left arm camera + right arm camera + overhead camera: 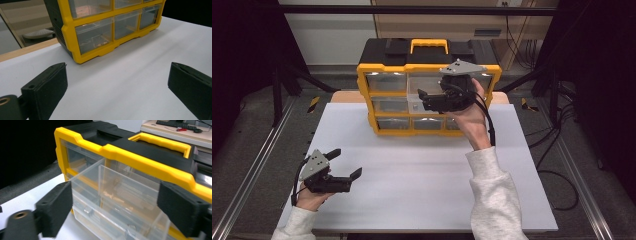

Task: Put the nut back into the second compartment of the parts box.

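Here, right claw (424, 100) raised level at pulled-out clear drawer (117, 192), spread; left claw (346, 163) low over table (422, 175), spread.

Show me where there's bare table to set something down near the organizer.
The white mat lies bare between the left gripper and the sleeve, right up to the organizer. It is crowded at the pulled-out clear drawer, where the open right gripper hovers.

The left claw (346, 162) is resting low at the person's near left, jaws standing wide apart with nothing between them. The right claw (421, 96) is being held raised and forward, wrist turned leftward, jaws parted, sleeve covering the forearm.
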Available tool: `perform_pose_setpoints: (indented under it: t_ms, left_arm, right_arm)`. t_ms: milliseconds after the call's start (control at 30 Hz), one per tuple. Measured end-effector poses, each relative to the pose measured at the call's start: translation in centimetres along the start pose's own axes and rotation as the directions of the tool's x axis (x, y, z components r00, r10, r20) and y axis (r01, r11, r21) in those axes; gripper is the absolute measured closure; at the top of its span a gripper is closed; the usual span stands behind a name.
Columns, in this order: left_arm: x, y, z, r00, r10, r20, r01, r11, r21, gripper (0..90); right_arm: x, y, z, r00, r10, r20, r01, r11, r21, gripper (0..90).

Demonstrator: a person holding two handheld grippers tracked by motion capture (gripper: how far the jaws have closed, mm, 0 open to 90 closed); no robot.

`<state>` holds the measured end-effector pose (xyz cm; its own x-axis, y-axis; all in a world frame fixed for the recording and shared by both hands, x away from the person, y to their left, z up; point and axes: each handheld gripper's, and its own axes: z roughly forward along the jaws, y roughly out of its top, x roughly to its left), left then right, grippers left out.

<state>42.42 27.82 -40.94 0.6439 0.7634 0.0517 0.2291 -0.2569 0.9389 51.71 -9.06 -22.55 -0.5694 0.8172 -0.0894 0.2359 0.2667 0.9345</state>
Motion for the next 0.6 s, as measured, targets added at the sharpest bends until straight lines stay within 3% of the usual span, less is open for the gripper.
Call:
perform_pose_setpoints:
  t_ms: [600]
  left_arm:
    - [-0.1,0.0,0.1,1.0000,0.002,0.005,-0.002,1.0000,-0.001,2.0]
  right_arm:
    - [-1.6,-4.8,-4.7,0.9985,0.054,0.001,-0.054,0.997,-0.056,6.4]
